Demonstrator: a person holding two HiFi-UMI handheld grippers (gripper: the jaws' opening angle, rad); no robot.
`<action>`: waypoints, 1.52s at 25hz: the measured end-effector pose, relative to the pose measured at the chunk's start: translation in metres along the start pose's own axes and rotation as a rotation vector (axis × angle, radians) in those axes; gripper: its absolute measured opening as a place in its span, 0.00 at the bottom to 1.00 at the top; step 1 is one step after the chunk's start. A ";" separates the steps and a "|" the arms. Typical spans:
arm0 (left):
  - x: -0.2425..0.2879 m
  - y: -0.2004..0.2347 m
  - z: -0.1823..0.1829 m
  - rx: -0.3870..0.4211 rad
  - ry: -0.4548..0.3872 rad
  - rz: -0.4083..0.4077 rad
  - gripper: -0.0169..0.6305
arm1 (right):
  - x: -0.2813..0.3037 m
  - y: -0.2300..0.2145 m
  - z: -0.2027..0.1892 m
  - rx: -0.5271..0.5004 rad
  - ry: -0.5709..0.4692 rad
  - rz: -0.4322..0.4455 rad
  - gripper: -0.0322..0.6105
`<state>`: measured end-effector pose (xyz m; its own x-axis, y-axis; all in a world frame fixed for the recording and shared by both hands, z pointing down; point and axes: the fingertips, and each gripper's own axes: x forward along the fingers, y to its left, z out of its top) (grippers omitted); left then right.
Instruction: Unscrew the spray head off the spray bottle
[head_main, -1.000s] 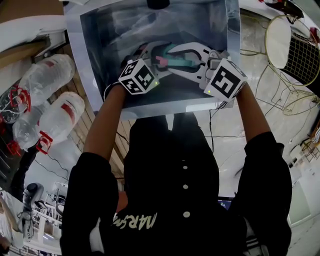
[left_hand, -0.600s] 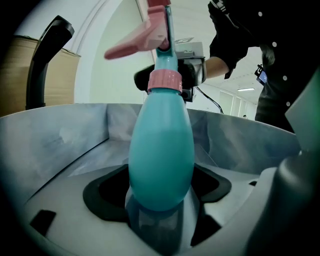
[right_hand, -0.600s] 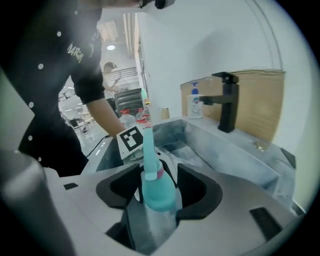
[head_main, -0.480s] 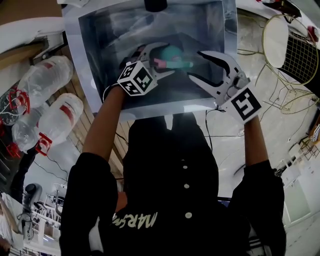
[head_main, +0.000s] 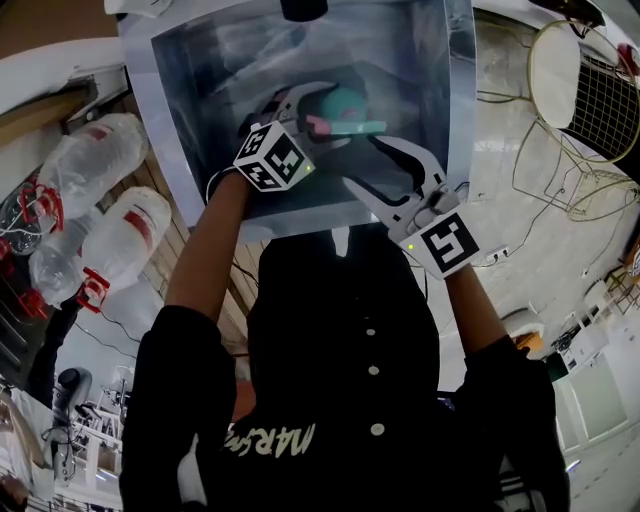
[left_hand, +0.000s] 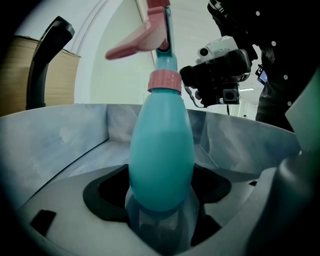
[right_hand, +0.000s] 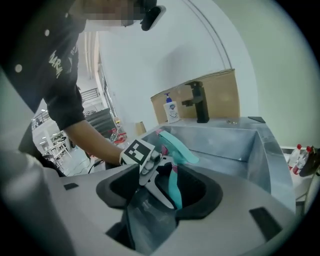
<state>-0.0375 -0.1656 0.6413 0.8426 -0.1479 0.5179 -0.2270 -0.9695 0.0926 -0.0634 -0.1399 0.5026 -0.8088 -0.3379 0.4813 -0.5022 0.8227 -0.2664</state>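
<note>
Over the middle of the sink (head_main: 215, 70), spray bottle (left_hand: 161, 150): a teal bottle is held above the basin, and its base is seated between the left jaws.
Spray head (left_hand: 150, 30): it is found fitted on the bottle, at the end away from the left jaws. The trigger is pink.
Collar (left_hand: 164, 81): a pink ring is seen seated on the bottle's neck, just under the spray head.
Left gripper (head_main: 325, 118): the jaws are clamped on the bottle's lower body, one on each side. The marker cube is turned toward the sink's near edge.
Right gripper (head_main: 362, 162): the jaws are spread wide and nothing is held between them. It is positioned near the bottle but apart from it, toward the sink's near right corner. In the right gripper view the bottle and the left gripper are seen ahead through the gap, untouched.
Tap (right_hand: 200, 102): a black tap is mounted at the sink's far edge.
Soap dispenser (right_hand: 171, 110): a pump bottle is stood just beside the tap, against a brown panel.
Plastic bottles (head_main: 95, 150): clear bottles with red caps are laid beside the sink's left edge.
Wire chair (head_main: 585, 90): it is noted well apart, beyond the sink's right edge.
</note>
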 end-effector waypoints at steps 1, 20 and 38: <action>0.000 0.000 0.000 -0.001 0.002 0.001 0.63 | 0.004 -0.001 0.000 0.013 0.003 -0.011 0.44; 0.000 0.004 -0.001 -0.012 0.008 0.018 0.63 | 0.023 -0.014 0.008 -0.005 -0.008 -0.070 0.57; 0.000 0.005 -0.002 -0.015 0.011 0.017 0.63 | 0.047 -0.036 0.005 -0.315 0.013 0.012 0.31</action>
<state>-0.0396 -0.1700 0.6431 0.8333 -0.1617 0.5287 -0.2486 -0.9637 0.0970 -0.0849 -0.1875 0.5304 -0.8092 -0.3229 0.4909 -0.3711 0.9286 -0.0010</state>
